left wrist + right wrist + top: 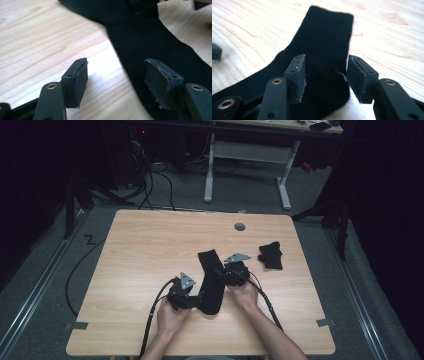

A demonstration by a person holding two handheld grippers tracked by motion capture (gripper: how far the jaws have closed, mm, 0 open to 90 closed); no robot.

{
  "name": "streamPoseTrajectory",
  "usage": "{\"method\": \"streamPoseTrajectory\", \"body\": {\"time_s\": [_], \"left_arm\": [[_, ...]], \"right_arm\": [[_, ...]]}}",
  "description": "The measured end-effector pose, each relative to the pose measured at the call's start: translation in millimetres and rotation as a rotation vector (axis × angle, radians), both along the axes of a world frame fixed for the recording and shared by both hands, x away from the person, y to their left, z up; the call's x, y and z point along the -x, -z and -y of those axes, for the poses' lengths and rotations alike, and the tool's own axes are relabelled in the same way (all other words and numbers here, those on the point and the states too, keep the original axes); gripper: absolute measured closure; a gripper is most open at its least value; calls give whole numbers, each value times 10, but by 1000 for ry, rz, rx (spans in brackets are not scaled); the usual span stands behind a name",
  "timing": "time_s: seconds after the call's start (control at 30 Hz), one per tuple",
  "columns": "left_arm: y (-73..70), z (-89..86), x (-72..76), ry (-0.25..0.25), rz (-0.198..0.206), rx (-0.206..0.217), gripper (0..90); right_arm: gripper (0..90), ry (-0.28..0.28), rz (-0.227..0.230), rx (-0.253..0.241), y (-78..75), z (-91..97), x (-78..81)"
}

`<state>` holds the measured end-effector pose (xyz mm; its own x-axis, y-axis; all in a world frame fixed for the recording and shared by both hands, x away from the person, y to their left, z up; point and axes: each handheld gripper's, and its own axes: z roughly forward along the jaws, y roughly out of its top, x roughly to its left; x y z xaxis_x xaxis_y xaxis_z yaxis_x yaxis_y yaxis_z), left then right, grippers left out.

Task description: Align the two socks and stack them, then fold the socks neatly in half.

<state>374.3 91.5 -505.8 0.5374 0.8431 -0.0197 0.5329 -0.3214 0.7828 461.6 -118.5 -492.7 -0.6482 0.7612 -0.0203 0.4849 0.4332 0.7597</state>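
Note:
A long black sock [211,280] lies flat on the wooden table [150,240], its ribbed cuff pointing away from me. My left gripper [196,297] sits at the sock's left edge near the toe end. In the left gripper view its jaws [116,82] stand open, one pad over bare wood and the other over the sock [150,42]. My right gripper [221,275] is at the sock's right side near the middle. In the right gripper view it [325,77] is open, with the sock's ribbed leg [324,37] lying between the pads, unpinched.
A second black sock [270,255] lies crumpled to the right of my right hand. A grey round cap [240,226] is set in the table near its far edge. Cables trail from both grippers toward me. Beyond the table stands a white desk frame [247,165].

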Motion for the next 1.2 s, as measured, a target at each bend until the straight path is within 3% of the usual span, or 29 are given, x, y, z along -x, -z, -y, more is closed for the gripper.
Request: {"method": "streamPoseTrajectory", "body": {"time_s": [0.1,0.3,0.47,0.53,0.57,0.87,0.93,1.2], "left_arm": [[-21,-108,-20,-34,10,14,359],[-17,-238,-45,-70,8,-11,364],[0,-436,-97,-134,0,-12,370],[3,-476,-104,-147,-2,-6,371],[10,-530,-115,-163,-3,-1,372],[20,-731,-149,-233,-5,10,377],[25,-739,-153,-235,-10,-31,369],[28,-724,-149,-222,-10,-39,341]], "right_arm": [[508,-3,21,-18,-62,120,83],[522,4,55,-26,-139,323,180],[531,62,90,-32,-255,626,215],[536,73,88,-31,-266,665,213],[554,94,56,-34,-288,783,199],[559,160,62,-26,-263,1102,170],[565,204,70,-24,-272,1245,129],[602,349,63,-33,-203,1581,1]]}}
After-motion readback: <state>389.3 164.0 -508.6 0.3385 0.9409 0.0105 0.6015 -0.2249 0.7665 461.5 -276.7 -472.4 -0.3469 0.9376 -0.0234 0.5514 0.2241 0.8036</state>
